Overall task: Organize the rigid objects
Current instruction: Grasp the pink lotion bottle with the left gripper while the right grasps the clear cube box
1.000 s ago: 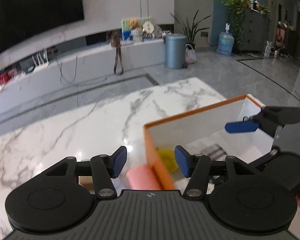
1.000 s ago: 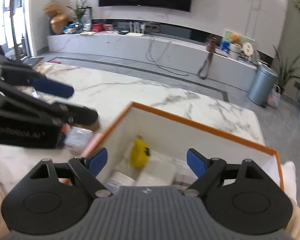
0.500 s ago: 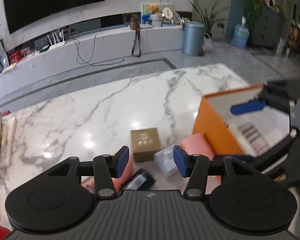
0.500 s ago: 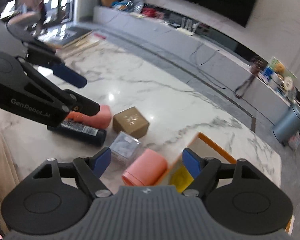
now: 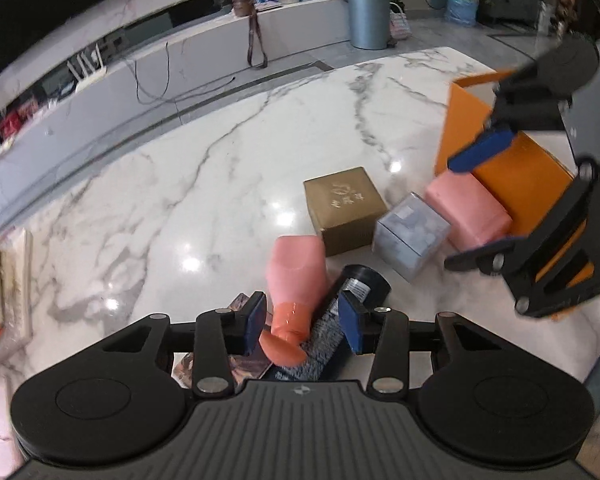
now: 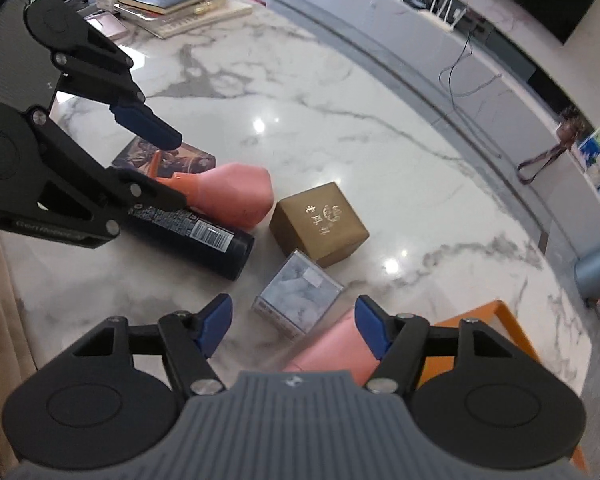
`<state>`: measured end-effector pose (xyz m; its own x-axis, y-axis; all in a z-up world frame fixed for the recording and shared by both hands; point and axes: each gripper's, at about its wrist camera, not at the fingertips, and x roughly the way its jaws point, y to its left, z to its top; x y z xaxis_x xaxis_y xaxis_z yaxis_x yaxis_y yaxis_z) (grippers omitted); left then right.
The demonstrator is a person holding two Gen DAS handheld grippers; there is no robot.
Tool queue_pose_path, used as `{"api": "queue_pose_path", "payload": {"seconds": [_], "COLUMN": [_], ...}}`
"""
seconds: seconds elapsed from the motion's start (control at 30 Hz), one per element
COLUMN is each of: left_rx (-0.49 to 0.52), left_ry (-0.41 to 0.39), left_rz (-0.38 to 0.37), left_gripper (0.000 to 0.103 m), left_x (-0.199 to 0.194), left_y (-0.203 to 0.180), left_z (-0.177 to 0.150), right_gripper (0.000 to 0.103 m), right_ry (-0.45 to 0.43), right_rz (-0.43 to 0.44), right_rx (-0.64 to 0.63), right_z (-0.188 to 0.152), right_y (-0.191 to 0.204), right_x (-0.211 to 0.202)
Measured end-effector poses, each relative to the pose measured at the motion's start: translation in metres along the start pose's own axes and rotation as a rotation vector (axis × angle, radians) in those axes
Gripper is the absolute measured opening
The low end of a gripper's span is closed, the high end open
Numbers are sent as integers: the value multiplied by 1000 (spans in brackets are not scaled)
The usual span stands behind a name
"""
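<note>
Five loose things sit on the tabletop, orange box at 3 o'clock. Left fingers are narrowing around the pink bottle, not clamped yet; right fingers are narrowing over the clear box, ungripped.

Left gripper, right gripper: both angled down, closing, unclamped.
</note>
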<state>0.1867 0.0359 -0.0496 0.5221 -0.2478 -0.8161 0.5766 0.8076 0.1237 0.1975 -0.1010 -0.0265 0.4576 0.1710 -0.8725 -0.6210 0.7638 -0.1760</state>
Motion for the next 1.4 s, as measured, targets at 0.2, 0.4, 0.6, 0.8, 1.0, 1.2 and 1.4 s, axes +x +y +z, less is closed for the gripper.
{"api": "queue_pose_path", "payload": {"seconds": [0.2,0.4,0.6,0.8,1.0,1.2,1.4], "left_rx": [-30,-21,0,-46,-54,-60,-124], "left_ry": [31,36,52,54,87,117,107], "left_rz": [-23,-43,-48,-48,-30,-37,-40], "left_gripper": [53,58,58,50,48,48,51], "left_x": [28,47,63,72,66,60,69], "left_y": [9,12,12,14,9,3,9], "left_z": [10,16,20,19,16,12,10], "right_gripper": [68,68,68,57,56,56,57], "right_ry": [62,107,136,155,164,174,208], "right_rz": [15,43,81,105,125,118,119], "right_rx": [101,178,188,211,172,131,153], "right_z": [13,18,20,18,16,15,15], "right_y": [-13,-23,-20,-21,-13,-1,-1], "right_x": [28,45,55,62,57,57,65]}}
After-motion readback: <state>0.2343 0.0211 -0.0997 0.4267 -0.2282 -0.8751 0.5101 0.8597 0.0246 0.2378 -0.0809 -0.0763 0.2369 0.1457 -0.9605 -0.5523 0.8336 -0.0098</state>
